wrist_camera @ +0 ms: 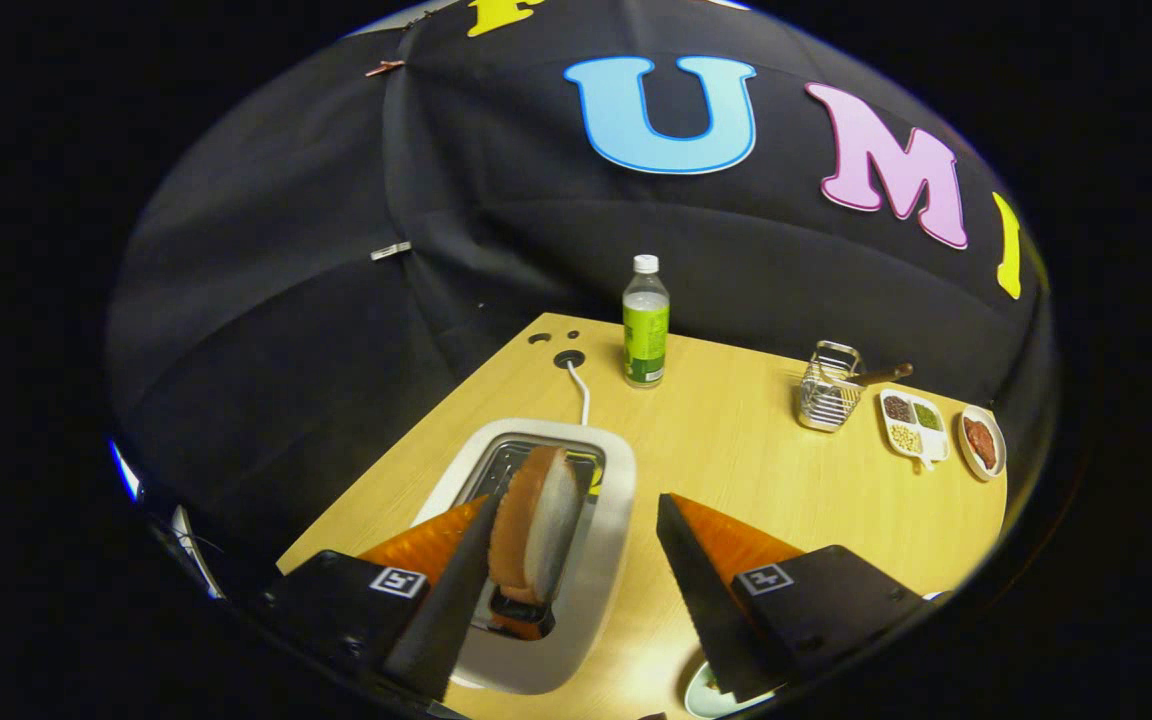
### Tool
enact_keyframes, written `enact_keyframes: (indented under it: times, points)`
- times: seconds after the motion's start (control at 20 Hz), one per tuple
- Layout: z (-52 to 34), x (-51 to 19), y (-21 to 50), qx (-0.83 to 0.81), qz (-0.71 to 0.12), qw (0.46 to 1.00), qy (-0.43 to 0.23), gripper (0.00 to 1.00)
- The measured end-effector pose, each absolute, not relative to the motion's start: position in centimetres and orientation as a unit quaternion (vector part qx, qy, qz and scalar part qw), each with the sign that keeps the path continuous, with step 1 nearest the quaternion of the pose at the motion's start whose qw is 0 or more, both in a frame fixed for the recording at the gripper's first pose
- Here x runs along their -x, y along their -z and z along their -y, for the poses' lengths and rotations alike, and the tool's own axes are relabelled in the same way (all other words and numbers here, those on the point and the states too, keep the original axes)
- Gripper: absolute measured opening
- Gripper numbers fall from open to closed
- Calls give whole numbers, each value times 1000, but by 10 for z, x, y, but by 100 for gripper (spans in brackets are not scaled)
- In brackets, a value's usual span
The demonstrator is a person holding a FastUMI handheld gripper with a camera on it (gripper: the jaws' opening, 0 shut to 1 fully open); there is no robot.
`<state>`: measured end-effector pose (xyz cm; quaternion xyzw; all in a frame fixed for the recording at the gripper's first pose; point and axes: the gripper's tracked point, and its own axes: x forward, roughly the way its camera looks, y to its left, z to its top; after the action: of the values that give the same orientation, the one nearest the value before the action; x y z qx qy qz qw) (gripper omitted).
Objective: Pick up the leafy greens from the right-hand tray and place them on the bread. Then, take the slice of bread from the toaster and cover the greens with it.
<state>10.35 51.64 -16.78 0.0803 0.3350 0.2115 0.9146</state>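
My tool (576, 545) hangs with fingers spread wide over the white-and-steel toaster (604, 500) on the pale wooden surface (736, 440). The brown-crusted slice of bread (534, 525) stands upright in the slot, beside my left finger, untouched by the right.

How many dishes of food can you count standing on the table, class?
2. A divided dish sits right of the wire basket; a small round dish lies just beyond it. The open fingers straddle the bread slice in the toaster. More may be hidden.
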Motion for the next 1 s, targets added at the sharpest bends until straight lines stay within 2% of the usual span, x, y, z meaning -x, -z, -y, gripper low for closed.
enact_keyframes:
  times: [0.05, 0.1, 0.2, 0.3, 0.4, 0.5, 1.0]
  points:
    - [-517, -106, 169, -86, -338, 914, -206, 88]
    - [-520, -105, 171, -97, -345, 910, -207, 70]
    - [-529, -101, 172, -119, -362, 899, -216, 57]
    - [-532, -98, 175, -129, -372, 894, -215, 25]
    - [-533, -95, 170, -134, -372, 893, -215, 18]
    - [-533, -90, 164, -135, -366, 894, -221, 15]
    - [-471, -80, 72, -182, -281, 917, -218, 14]
